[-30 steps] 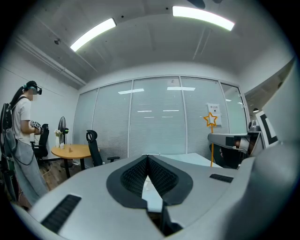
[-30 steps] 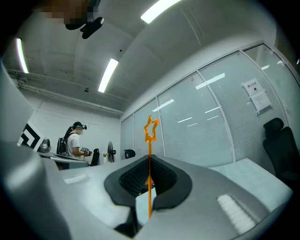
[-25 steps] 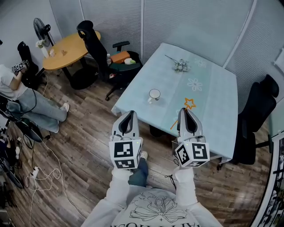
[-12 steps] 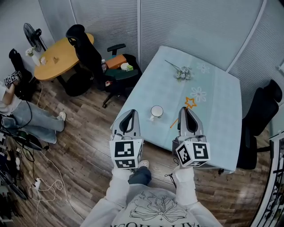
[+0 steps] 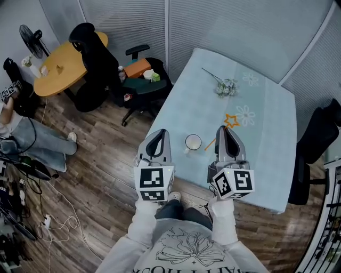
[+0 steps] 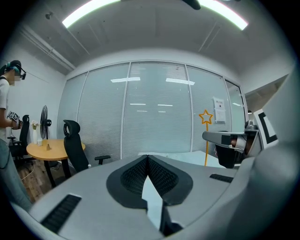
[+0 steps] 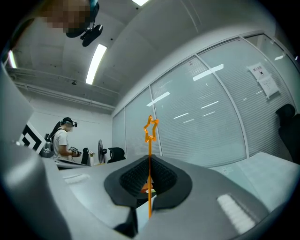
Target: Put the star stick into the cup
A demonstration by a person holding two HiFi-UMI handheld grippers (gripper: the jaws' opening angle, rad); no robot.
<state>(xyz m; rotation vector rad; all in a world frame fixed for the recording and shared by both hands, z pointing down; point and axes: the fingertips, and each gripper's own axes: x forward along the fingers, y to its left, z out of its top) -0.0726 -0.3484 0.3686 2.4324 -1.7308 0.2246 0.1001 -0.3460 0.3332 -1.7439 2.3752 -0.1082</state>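
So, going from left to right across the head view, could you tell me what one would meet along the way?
The fan → round wooden table → left tool → cup → right tool, shut on the star stick → black chair at the far right.

Wood-plank floor [image 5: 101,160] underfoot, with loose cables [image 5: 47,218] trailing at the near left. Along the far side, pale partition walls [image 5: 224,26] faced with ribbed blinds. At far left, a round yellow table [image 5: 64,61], a black office chair [image 5: 90,48] against it and a standing fan [image 5: 29,37] beyond. Toward the middle, a second chair [image 5: 138,90] (orange and green items piled on its seat). At right, a pale blue tabletop [image 5: 269,160], flanked on its right by another black chair [image 5: 319,133]. Overhead, long strip lights [image 6: 89,11].
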